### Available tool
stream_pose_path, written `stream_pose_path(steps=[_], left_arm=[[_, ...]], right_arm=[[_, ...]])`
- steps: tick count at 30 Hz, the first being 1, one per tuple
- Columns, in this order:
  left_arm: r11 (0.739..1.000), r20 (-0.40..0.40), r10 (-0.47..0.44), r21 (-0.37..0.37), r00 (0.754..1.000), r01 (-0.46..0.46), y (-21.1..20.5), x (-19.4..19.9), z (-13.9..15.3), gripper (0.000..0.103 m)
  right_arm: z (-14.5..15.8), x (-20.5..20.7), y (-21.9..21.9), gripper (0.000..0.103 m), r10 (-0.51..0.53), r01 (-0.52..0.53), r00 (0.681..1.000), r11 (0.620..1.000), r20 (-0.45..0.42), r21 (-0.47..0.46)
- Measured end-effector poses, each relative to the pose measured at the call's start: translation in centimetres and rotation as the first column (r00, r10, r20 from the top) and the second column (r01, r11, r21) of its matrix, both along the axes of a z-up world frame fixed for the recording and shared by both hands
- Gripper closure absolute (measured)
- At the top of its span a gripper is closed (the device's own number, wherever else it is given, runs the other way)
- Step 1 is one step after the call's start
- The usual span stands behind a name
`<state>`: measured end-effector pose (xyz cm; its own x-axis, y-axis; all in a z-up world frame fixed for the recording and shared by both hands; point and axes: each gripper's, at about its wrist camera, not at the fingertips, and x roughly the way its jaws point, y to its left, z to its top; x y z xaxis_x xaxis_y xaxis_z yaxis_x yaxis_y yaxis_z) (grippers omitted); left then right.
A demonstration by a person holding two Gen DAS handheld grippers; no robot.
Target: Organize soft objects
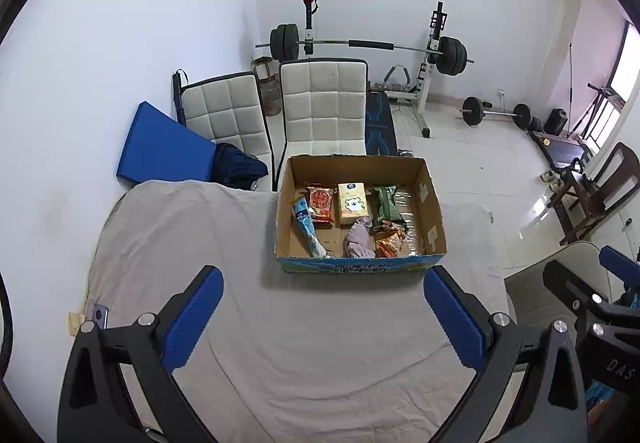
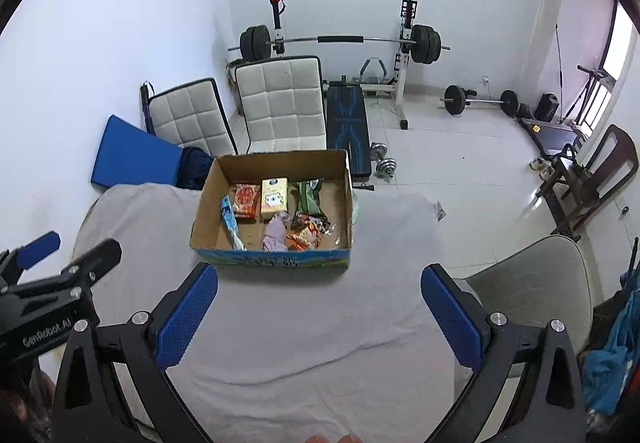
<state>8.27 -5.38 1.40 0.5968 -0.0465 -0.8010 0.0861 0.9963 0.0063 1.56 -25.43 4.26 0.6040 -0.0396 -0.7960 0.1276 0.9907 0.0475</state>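
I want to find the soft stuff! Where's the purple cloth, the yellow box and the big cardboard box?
purple cloth point(image 1: 359, 240), left wrist view, its bunched middle.
yellow box point(image 1: 352, 202), left wrist view, its front face.
cardboard box point(image 2: 272, 261), right wrist view, its printed near wall.

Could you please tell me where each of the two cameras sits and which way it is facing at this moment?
Left wrist: on the left tongs, looking forward and down over the cloth at the box; its own open blue fingers show, the right tongs at the right edge.
Right wrist: on the right tongs, same heading, further right; own open fingers, the left tongs at left.
Shared: box, cloth, chairs, barbell rack.
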Motion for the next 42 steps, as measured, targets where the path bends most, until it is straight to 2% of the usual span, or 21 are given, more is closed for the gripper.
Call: stream_pose_path(steps=[10,23,42], left_arm=[[1.000,-0.019,0.021,0.020,1.000,-0.021,0.2,1.6,-2.0,0.000],[0.999,-0.019,0.027,0.018,0.999,-0.027,0.6,2.6,-2.4,0.000],[0.999,-0.009,0.032,0.025,0.999,-0.032,1.0,2.7,-2.3,0.000]], right_arm=[[-2.5,3.8,0.7,0.000,-0.005,0.005,1.000,1.000,0.001,-0.010],[-4.1,5.3,0.9,0.000,-0.008,0.008,1.000,0.999,0.000,-0.031],[-3.9,5.4,0.3,0.000,-0.007,0.007,1.000,0.999,0.009,-0.049]])
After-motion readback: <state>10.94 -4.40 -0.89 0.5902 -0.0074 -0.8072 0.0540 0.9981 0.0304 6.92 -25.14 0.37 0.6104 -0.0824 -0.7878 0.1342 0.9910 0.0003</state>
